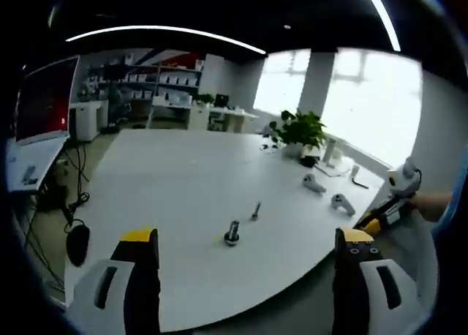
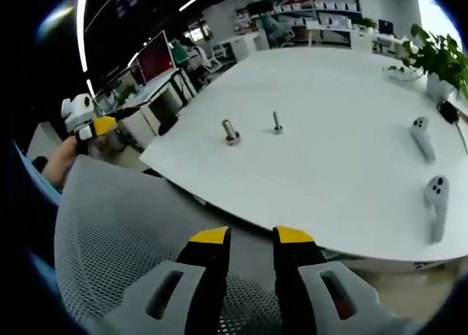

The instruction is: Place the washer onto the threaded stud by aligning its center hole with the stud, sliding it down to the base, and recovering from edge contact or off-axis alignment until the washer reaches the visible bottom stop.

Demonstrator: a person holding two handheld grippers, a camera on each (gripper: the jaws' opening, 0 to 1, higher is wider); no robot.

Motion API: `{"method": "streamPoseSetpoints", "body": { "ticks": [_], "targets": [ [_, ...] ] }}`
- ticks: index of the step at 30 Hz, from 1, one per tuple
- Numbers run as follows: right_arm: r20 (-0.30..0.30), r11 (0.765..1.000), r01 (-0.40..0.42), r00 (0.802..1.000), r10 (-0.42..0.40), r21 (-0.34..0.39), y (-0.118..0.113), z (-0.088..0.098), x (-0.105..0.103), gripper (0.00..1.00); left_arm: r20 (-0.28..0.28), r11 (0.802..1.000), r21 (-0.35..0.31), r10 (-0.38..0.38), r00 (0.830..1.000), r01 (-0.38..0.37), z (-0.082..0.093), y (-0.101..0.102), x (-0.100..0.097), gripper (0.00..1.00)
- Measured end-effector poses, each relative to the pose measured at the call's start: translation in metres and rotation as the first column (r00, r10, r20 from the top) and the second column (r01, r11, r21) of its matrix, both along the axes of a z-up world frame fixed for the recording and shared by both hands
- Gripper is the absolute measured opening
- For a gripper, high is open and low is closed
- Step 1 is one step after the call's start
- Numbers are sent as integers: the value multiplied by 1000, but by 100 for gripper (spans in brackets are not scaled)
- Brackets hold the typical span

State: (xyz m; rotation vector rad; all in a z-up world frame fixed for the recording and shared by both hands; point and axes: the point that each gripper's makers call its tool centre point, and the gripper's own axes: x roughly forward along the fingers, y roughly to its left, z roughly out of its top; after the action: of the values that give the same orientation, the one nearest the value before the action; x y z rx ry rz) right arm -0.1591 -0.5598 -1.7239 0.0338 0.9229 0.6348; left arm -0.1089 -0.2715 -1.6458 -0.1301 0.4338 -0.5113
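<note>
Both grippers hold nothing, left gripper (image 1: 246,249) spread wide and right gripper (image 2: 251,236) nearly closed, so first reach past the table (image 1: 183,181) edge toward the stud (image 1: 232,233), whose washer I cannot distinguish.

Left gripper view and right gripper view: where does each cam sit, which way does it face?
Left gripper view: rides the left gripper, jaws wide apart, looking across the white table toward the windows; the right gripper and a hand show at right.
Right gripper view: rides the right gripper, jaws close together, above a mesh chair, facing the table from its other side; the left gripper shows at left.
Shared: table, two studs, two controllers, plant.
</note>
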Motion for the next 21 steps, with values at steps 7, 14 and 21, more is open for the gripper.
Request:
{"method": "streamPoseSetpoints", "body": {
  "ticks": [7, 14, 21],
  "targets": [
    [-10, 1000, -3, 1000, 3, -5, 0, -1, -1, 26, -41, 999, -22, 34, 999, -35, -18, -9, -14, 99],
    [-13, 1000, -1, 1000, 1, -9, -1, -2, -2, 26, -56, 993, -68, 88, 994, -92, -11, -6, -19, 99],
    [-13, 1000, 2, 1000, -2, -9, -1, -2, -2, 26, 13, 996, 18, 92, 996, -92, -3, -11, -15, 99]
  ]
}}
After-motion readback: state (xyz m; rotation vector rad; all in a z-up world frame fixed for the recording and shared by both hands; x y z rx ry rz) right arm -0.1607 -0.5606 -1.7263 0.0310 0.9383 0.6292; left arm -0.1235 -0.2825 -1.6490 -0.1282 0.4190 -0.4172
